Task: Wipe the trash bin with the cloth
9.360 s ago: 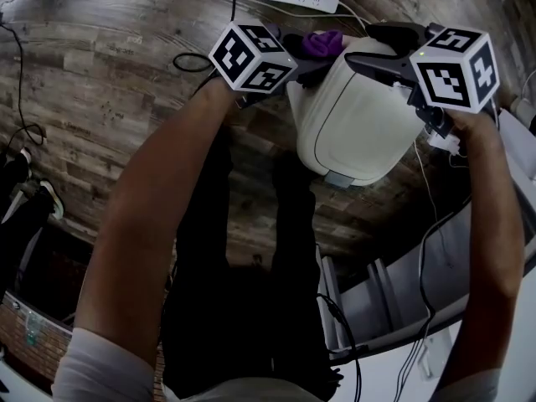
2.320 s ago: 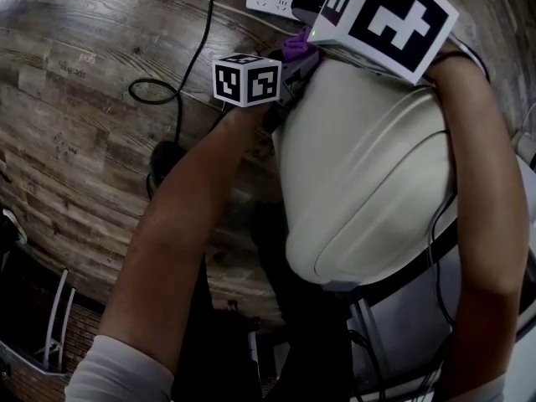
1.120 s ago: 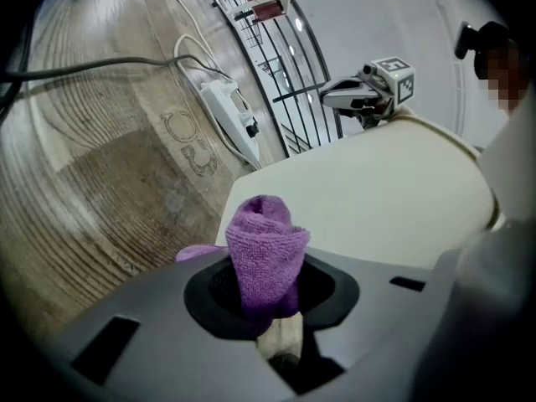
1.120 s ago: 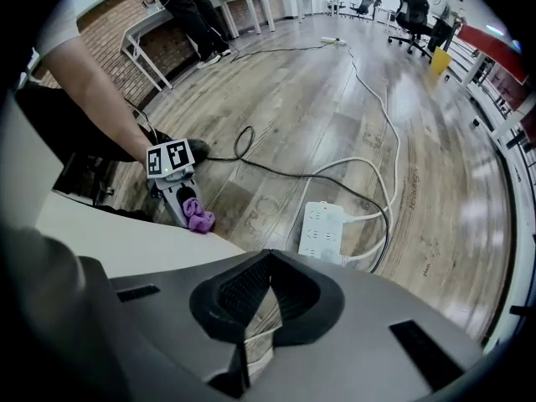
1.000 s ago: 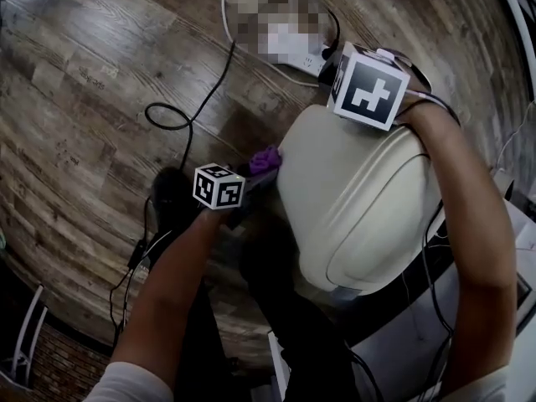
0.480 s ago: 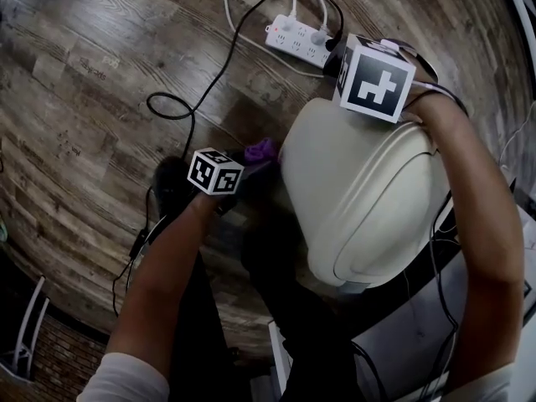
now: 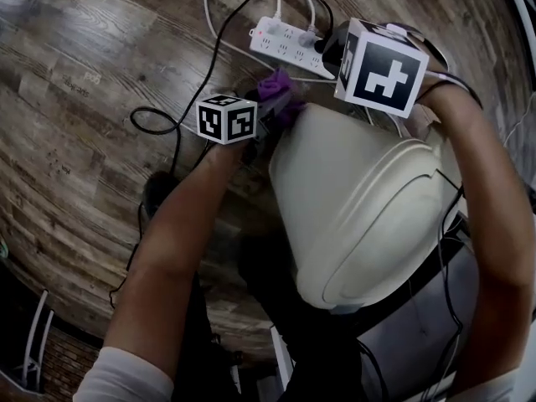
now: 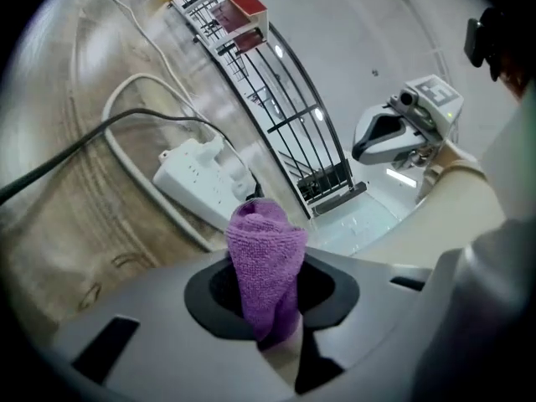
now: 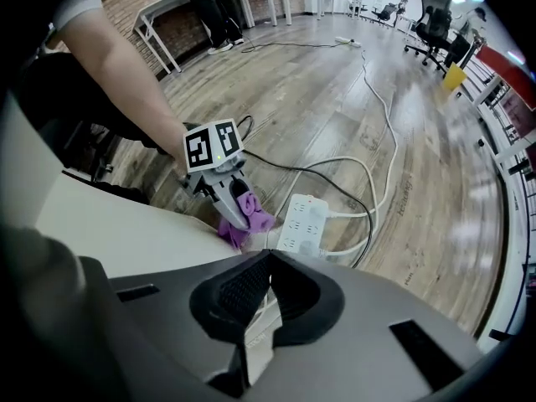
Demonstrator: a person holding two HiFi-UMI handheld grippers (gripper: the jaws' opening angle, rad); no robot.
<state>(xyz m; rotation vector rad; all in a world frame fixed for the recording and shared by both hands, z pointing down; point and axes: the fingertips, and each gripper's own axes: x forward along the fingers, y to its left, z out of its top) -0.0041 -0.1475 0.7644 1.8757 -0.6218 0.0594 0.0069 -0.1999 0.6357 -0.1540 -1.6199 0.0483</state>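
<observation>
1. The left gripper (image 7: 270,111) is pinching the purple cloth (image 8: 266,254), a rolled wad poking out past the jaw tips. It's up at the far left corner of the trash bin (image 7: 360,199), and the cloth looks to be right against the cream shell there.
2. The right gripper (image 9: 266,287) points down over the bin's far edge, jaws pressed together with nothing I can see between them. That reads as a brace, not a grip.
3. First worry: the right side is only leaning on the bin. A firm sideways wipe from the left could rock it or skid it across the wooden floor (image 7: 75,74).
4. Second worry: the power strip (image 7: 289,38) lies just beyond that same corner, and its cables (image 7: 180,115) loop over the floor to the left. A stroke that runs off the far edge could carry the cloth or the jaws into the strip, or hook a cable.
5. Third worry: only a narrow bite holds the cloth. Dragging it hard over the corner could tug it loose. It could also fold the cloth back, so that bare jaw tips scrape the plastic.
6. My read is that the wiping is at the upper far side just now. Which parts of the shell are already clean, I cannot tell.
</observation>
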